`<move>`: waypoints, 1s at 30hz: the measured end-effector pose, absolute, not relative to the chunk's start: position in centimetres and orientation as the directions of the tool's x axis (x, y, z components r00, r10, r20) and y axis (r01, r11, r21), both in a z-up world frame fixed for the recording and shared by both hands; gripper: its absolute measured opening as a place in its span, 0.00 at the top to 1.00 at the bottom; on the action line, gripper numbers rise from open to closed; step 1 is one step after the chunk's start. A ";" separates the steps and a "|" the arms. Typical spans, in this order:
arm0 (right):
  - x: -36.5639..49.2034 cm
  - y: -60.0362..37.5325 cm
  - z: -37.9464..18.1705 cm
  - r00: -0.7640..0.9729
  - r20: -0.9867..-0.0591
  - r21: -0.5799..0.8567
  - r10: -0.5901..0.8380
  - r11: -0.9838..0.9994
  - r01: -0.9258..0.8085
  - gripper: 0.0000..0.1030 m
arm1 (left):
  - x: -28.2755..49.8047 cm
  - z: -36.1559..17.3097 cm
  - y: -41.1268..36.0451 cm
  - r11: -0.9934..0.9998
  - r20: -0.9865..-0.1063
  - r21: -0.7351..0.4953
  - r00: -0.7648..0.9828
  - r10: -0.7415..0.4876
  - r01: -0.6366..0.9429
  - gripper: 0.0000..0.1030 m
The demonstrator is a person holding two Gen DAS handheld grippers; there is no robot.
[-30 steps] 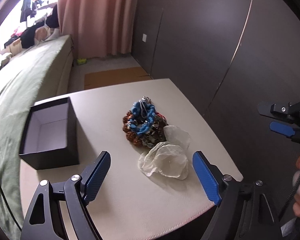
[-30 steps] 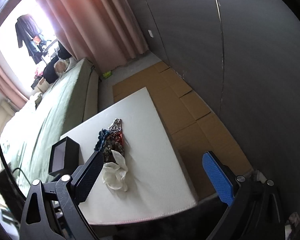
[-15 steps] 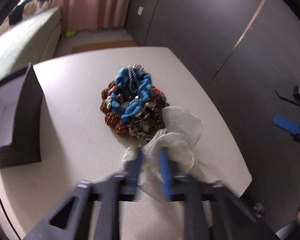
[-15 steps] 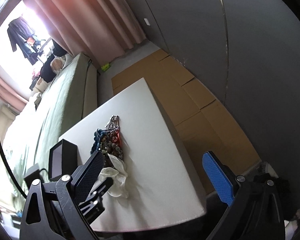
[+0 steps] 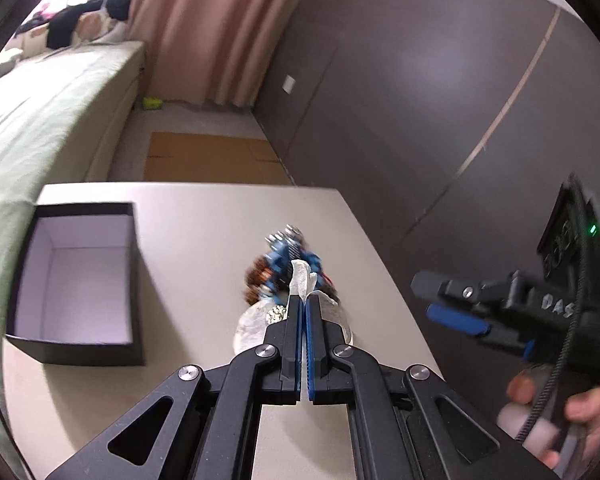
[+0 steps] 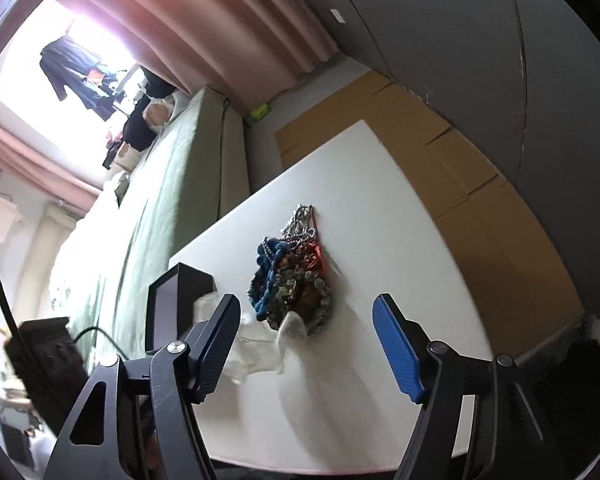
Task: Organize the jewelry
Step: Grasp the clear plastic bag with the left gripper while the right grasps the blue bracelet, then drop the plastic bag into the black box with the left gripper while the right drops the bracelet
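A pale surface (image 5: 204,216) carries an open black box (image 5: 76,276) with a white lining at its left and, near its middle, a tangled pile of jewelry (image 6: 294,276) with a crumpled white plastic bag (image 5: 300,280) at its near edge. Where 1 second ago the left claw (image 5: 304,304) stood wide open before the bag, its 2 fingers are now pressed together on a fold of it. The right claw (image 6: 306,320) hangs with its fingers wide apart and holds nothing, now nearer the pile.
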State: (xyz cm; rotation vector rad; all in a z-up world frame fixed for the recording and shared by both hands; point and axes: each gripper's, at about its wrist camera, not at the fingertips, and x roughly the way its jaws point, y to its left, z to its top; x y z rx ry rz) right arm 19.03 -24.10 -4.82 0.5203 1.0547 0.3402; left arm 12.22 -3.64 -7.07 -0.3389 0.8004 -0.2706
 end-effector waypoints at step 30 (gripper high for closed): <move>22.7 -16.1 -7.7 0.441 -0.726 0.564 0.528 0.824 -0.058 0.93 | 11.2 -3.3 8.4 0.871 -0.534 -0.489 0.805 -0.257 -0.047 0.99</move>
